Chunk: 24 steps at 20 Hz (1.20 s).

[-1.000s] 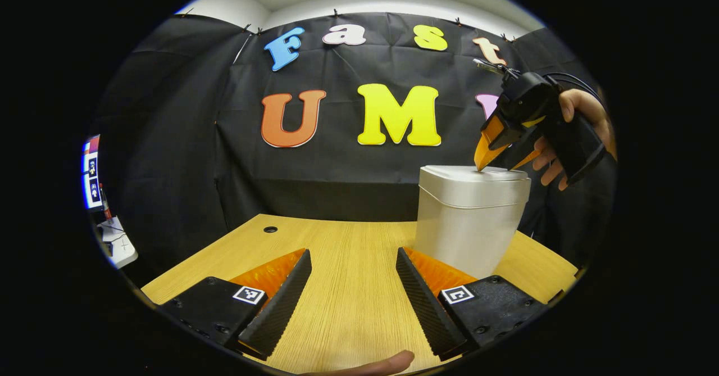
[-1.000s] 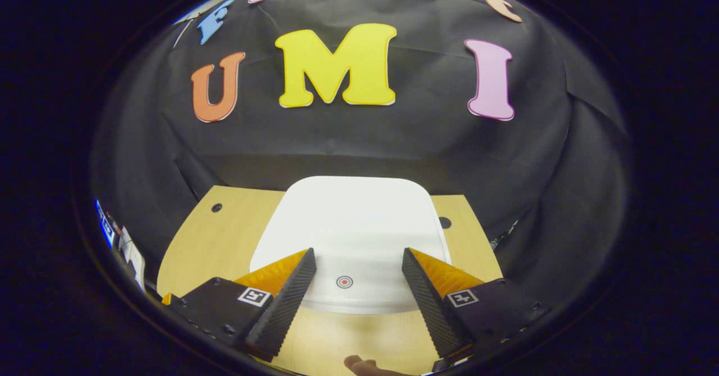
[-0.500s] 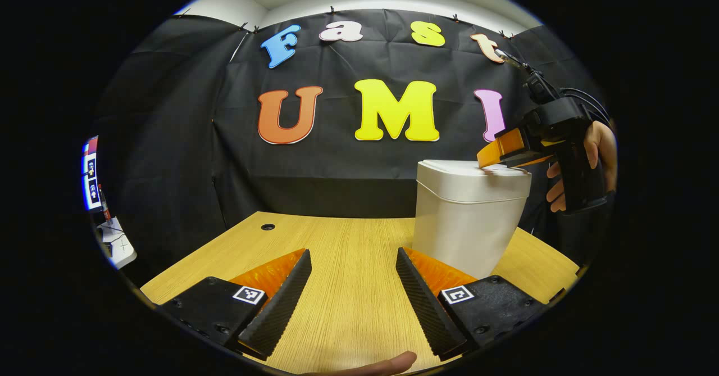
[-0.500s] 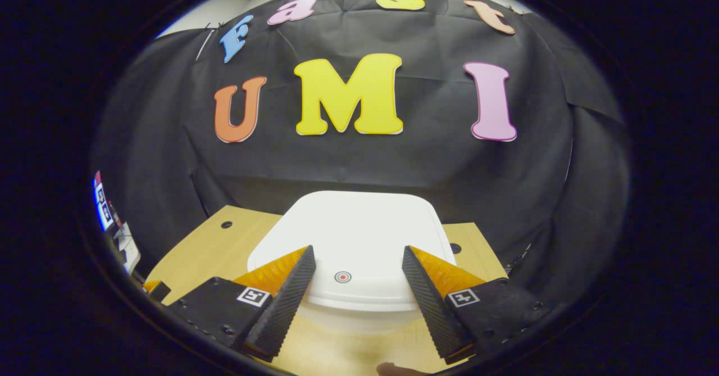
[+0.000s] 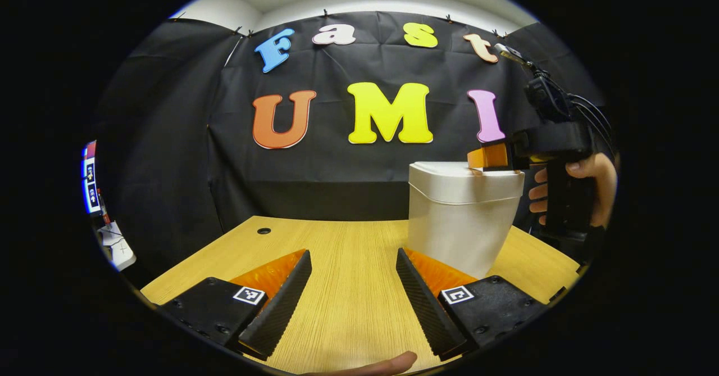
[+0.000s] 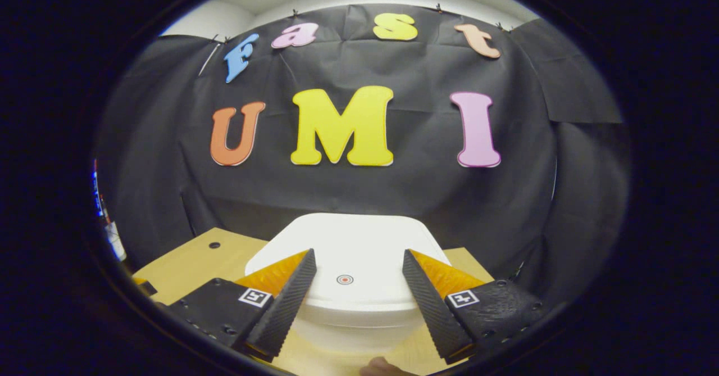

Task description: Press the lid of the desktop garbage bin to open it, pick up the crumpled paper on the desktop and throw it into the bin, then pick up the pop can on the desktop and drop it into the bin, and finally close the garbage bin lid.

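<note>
Near the wooden table's [image 5: 337, 286] far right corner, white plastic lidded bin [image 5: 462, 218] w/ lid shut; right gripper [image 6: 354, 263], fingers spread, has levelled from tip-down onto lid, so press/close looks done; left gripper [image 5: 352, 266] spread, idle.

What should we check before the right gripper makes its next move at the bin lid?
1. Lid shut and seated on the bin: ok, no gap shows.
2. Right gripper lined up with the lid's round mark: ok, the mark sits between its fingers.
3. Right gripper touching the lid: cannot tell; in the left gripper view it sits level at the lid's top edge.
4. Right gripper open: ok, fingers wide apart.
5. Left gripper out of the way: ok, open and low over the table, short of the bin.
6. Paper and can inside the bin: cannot tell.
</note>
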Available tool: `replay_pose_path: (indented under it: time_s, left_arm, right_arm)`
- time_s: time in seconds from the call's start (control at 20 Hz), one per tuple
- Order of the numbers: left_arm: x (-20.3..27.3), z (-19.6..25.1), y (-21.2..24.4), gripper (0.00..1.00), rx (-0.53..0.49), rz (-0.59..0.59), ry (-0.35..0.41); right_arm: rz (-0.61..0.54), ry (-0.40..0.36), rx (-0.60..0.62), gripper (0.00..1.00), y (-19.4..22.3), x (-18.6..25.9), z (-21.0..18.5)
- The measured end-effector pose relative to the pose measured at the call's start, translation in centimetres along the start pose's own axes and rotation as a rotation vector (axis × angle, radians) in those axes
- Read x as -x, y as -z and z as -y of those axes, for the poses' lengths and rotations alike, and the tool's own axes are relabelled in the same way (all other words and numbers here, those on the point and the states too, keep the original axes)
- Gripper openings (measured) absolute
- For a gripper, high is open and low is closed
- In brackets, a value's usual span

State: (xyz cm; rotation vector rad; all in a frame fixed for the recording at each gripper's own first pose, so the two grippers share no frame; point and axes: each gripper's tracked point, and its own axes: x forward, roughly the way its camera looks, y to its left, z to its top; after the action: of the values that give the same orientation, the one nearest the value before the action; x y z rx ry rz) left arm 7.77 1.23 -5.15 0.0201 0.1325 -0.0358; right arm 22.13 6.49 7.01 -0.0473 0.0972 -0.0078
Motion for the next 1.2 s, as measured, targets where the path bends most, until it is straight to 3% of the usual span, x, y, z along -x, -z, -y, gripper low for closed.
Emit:
replay_pose_path:
  time_s: [0.2,0.4,0.65,1.05,1.2]
  left_arm:
    - [-0.1,-0.4,0.1,0.98,0.004,-0.002,-0.016]
    - [0.3,-0.2,-0.4,0.98,-0.005,0.012,-0.015]
    - [1.5,0.0,-1.7,0.98,-0.028,0.060,-0.014]
    - [2.9,0.7,-3.3,0.98,-0.005,0.113,0.009]
    - [3.3,1.0,-3.8,0.98,-0.004,0.129,0.027]
  right_arm:
    - [0.102,0.016,-0.001,0.97,0.2,1.6,0.2]
    - [0.177,-0.014,-0.014,0.96,1.3,5.6,0.0]
    - [0.175,0.014,0.014,0.95,3.6,10.5,1.5]
    - [0.272,0.043,0.150,0.95,4.2,18.9,3.0]
    - [0.273,0.084,0.117,0.97,5.4,20.9,4.2]
